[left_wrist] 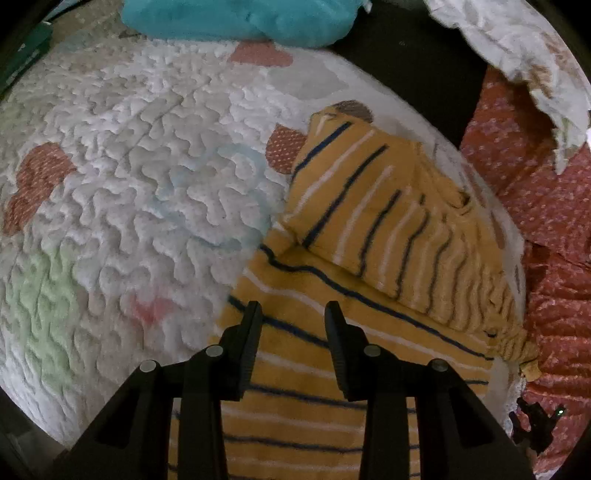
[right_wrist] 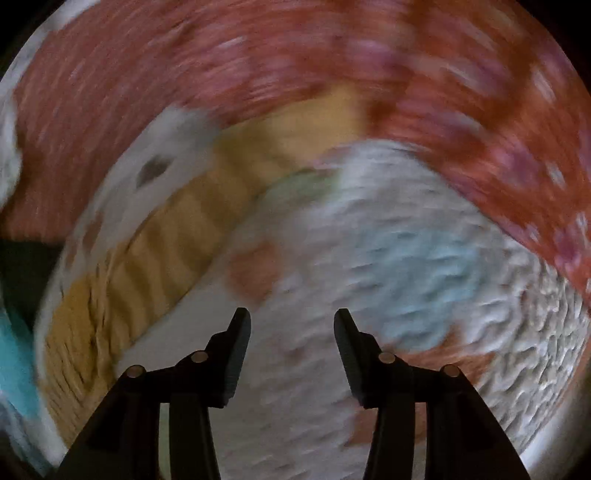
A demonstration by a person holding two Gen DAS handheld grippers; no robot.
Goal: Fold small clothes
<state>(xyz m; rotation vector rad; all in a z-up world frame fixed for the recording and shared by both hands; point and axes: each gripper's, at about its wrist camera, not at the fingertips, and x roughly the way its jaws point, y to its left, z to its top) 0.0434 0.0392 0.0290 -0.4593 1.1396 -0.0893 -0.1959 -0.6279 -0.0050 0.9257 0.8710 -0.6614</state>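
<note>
Tongs first: the left tongs [left_wrist: 292, 314] hang tilted down over the lower body of the striped yellow garment [left_wrist: 369, 258], their two black fingers standing apart with bare cloth showing in the gap; nothing is pinched. The right tongs [right_wrist: 291, 321] are spread as well, empty, over the white quilted mat [right_wrist: 424, 277], and that whole view is smeared with motion blur, so fine detail is lost there.

Outward from the left tongs, the garment lies on the white quilted mat, toward its right edge. One part, seemingly a sleeve or side, is already turned in over the body, its stripes running crosswise to those beneath. In the right wrist view the same yellow cloth shows as a blurred band off to the left, well apart from the tongs.

Beyond the mat, a teal garment [left_wrist: 240, 18] sits at the far edge, a crumpled white cloth [left_wrist: 517, 48] lies at upper right, and a red patterned fabric [left_wrist: 546, 206] lies beside it.

By my reading, folding is under way: one fold is laid, and the piece is not yet a compact bundle. The other clothes look unfolded.
</note>
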